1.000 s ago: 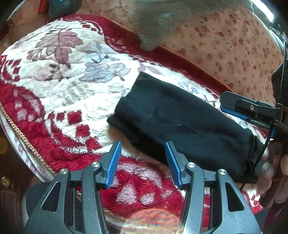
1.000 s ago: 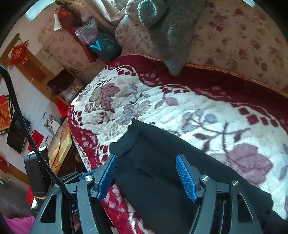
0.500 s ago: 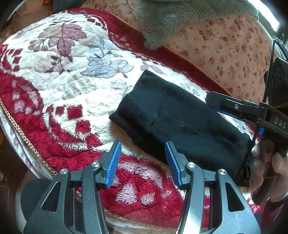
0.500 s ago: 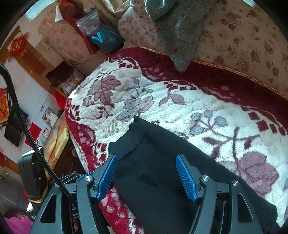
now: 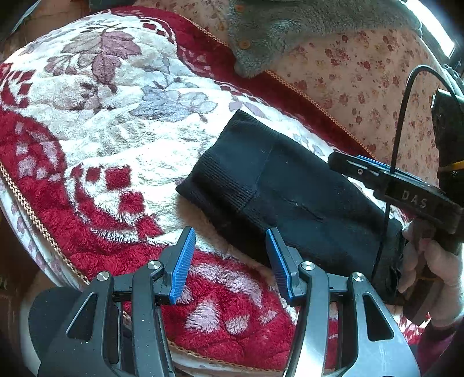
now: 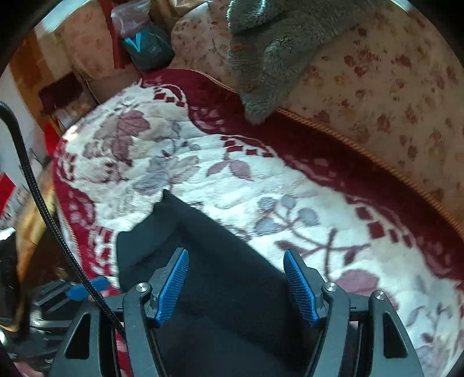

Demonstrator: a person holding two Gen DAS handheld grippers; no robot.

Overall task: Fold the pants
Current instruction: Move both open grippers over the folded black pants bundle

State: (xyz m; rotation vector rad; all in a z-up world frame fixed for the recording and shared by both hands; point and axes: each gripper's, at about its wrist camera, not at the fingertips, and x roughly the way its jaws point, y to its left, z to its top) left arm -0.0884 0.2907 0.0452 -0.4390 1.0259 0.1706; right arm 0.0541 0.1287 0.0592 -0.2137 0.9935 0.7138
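The black pants lie folded into a long bundle on a red and white floral blanket. My left gripper is open and empty, just in front of the bundle's near edge. The right gripper's fingers show in the left wrist view above the bundle's right end, held by a hand. In the right wrist view the right gripper is open over the pants, holding nothing. The ribbed waistband end points left.
A grey fleece garment hangs over a floral cushion behind the blanket; it also shows in the right wrist view. The blanket's corded edge drops off at the left. Bags and furniture stand beyond.
Both grippers have drawn back and shifted a little; the pants lie slightly further along in both views. The right gripper has risen above the bundle's right end. Both stay open.
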